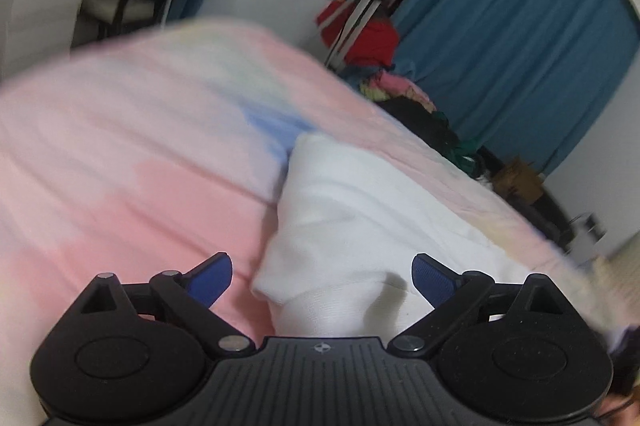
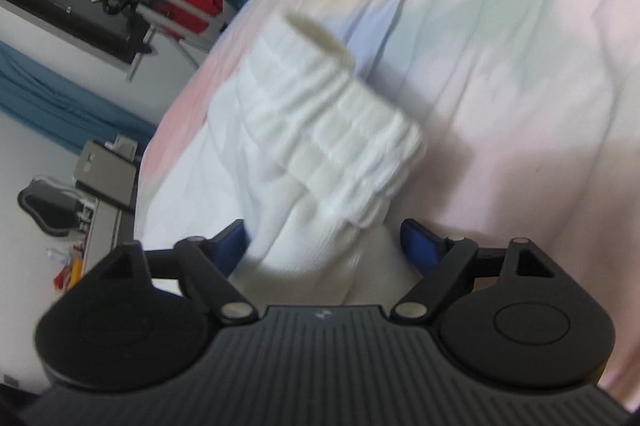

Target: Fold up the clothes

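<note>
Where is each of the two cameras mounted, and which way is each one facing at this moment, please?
Left wrist: on the left gripper, angled down over the white garment on the pastel bedsheet, toward blue curtains; both blue-padded fingers show, open.
Right wrist: on the right gripper, angled down at the garment's ribbed cuff; both its fingers show, open around the cloth.
Shared: garment, bedsheet, curtains, red clothing.

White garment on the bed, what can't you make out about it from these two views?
- Left wrist: the white garment is motion-blurred; its near end is hidden behind the left gripper.
- Right wrist: its near end is hidden behind the right gripper; blur hides whether the left pad touches it.
- Its type cannot be told; only a ribbed cuff shows.
- Clothes pile beyond the bed: too small and blurred.
</note>
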A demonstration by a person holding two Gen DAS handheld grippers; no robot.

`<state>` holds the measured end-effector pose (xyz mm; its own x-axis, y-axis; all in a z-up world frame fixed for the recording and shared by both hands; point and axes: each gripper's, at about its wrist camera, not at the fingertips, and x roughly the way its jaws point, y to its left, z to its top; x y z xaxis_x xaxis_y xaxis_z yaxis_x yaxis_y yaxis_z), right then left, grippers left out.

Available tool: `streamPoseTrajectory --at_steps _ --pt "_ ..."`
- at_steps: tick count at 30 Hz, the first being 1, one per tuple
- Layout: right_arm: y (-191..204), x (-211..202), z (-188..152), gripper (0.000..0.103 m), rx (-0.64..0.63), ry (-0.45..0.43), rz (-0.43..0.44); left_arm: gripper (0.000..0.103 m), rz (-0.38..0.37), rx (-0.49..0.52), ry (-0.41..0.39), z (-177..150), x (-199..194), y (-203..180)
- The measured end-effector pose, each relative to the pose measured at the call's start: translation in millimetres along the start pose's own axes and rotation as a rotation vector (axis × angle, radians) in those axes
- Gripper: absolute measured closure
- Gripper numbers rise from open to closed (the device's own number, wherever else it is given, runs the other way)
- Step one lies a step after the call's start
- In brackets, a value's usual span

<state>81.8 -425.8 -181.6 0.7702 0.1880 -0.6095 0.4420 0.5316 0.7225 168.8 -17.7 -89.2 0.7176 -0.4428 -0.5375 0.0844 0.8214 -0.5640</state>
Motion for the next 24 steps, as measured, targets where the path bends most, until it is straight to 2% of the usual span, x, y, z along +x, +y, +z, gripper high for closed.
streamPoseTrajectory --at_steps 3,5,9,12,14,15,16,17,20,24 --pt "5 12 -17 0.010 -0.029 0.039 0.049 0.005 -0.074 -0.085 0.080 -2 15 13" --pt "16 13 -23 0.008 -0.101 0.045 0.038 0.006 -0.077 -0.073 0.097 -5 20 12" --pt "31 12 -30 0.010 -0.191 0.039 -0.008 0.006 -0.073 -0.001 0.087 -8 24 4" --pt "37 5 -34 0.023 -0.228 0.014 -0.053 0.015 -0.049 0.035 0.086 -10 25 3" --pt "41 -2 -34 0.042 -0.227 -0.002 -0.051 0.026 -0.041 0.038 0.075 -12 22 4" --pt "43 -6 -35 0.048 -0.227 -0.010 -0.049 0.030 -0.039 0.048 0.066 -13 20 2" --pt "46 -11 -35 0.057 -0.228 -0.015 -0.042 0.038 -0.045 0.060 0.055 -14 16 0" --pt "51 -15 -32 0.063 -0.234 -0.024 -0.038 0.045 -0.056 0.071 0.044 -14 12 -3" --pt "68 -35 -29 0.067 -0.264 -0.049 -0.029 0.058 -0.092 0.087 0.008 -10 -4 -15" --pt "86 -75 -6 0.070 -0.271 -0.107 0.004 0.065 -0.173 0.071 -0.010 6 -23 -48"
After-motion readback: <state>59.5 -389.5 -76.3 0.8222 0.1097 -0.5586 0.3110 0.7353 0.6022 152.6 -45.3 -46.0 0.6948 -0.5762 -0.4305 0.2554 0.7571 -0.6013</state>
